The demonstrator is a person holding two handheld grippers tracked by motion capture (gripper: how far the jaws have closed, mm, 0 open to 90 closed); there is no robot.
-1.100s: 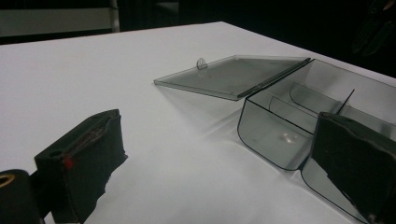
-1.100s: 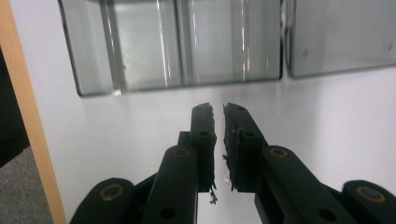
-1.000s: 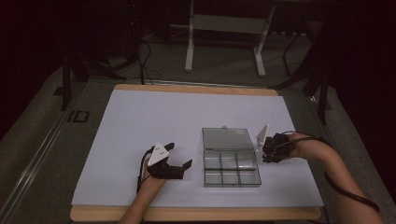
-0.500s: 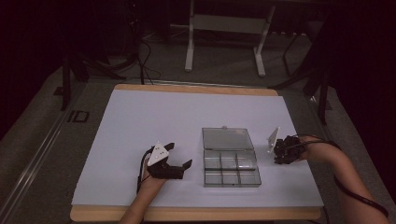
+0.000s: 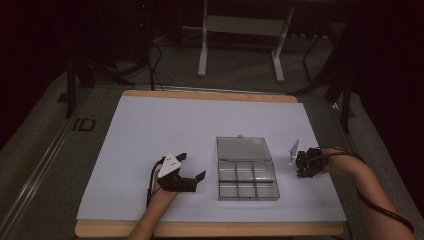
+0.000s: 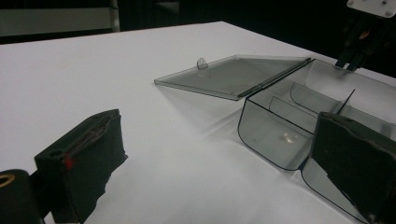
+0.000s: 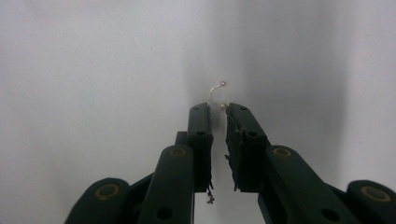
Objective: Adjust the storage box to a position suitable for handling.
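Observation:
A clear plastic box (image 5: 247,182) with several compartments lies on the white table top (image 5: 165,125), its lid (image 5: 243,148) folded flat behind it. My left gripper (image 5: 192,166) rests open just left of the box, and the box wall (image 6: 275,140) shows between its jaws (image 6: 217,158). My right gripper (image 5: 301,167) points down at the table right of the box. Its jaws (image 7: 218,108) stand a narrow gap apart. A small curved metal ring (image 7: 215,91) with ball ends lies at their tips. Whether they pinch it I cannot tell.
The table's wooden front edge (image 5: 210,229) runs below both hands. Beyond the box, the right gripper (image 6: 362,42) hangs at the top right of the left gripper view. A metal stand (image 5: 240,30) is on the floor behind the table.
My right gripper has moved away from the box's right edge, to the right and toward the front. The left gripper and the box have stayed put.

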